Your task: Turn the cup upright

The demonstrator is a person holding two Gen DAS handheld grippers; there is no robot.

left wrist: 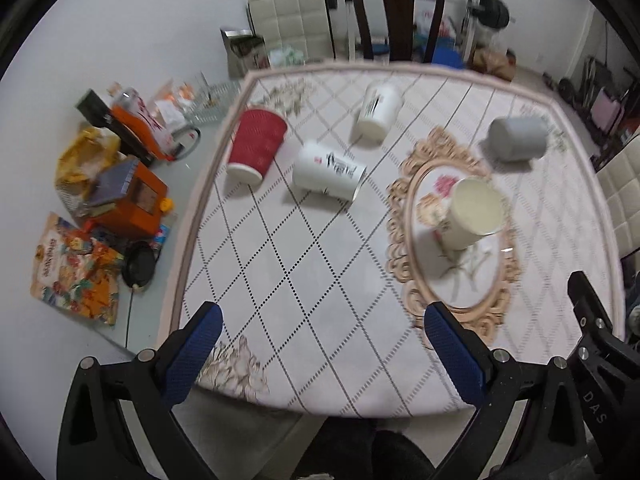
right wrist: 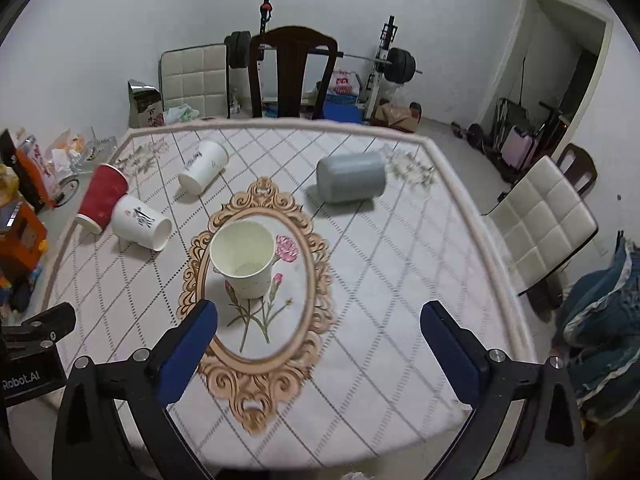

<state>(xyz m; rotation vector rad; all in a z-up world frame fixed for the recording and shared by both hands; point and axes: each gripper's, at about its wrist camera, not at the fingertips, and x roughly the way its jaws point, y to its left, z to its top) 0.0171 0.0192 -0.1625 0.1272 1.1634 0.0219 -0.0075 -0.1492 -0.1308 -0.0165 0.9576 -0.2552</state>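
A cream paper cup (right wrist: 244, 260) stands upright on the oval flower print in the table's middle; it also shows in the left wrist view (left wrist: 474, 212). A grey cup (right wrist: 351, 177) (left wrist: 518, 138), a red ribbed cup (left wrist: 257, 144) (right wrist: 102, 196) and two white printed cups (left wrist: 330, 170) (left wrist: 379, 112) lie on their sides further back. My left gripper (left wrist: 322, 356) and right gripper (right wrist: 318, 346) are both open and empty, above the table's near edge, apart from every cup.
The table (right wrist: 400, 320) has a diamond-patterned cloth. A dark wooden chair (right wrist: 292, 76) stands at the far side, a white padded chair (right wrist: 540, 220) to the right. Boxes, bags and books (left wrist: 112, 184) clutter the floor on the left.
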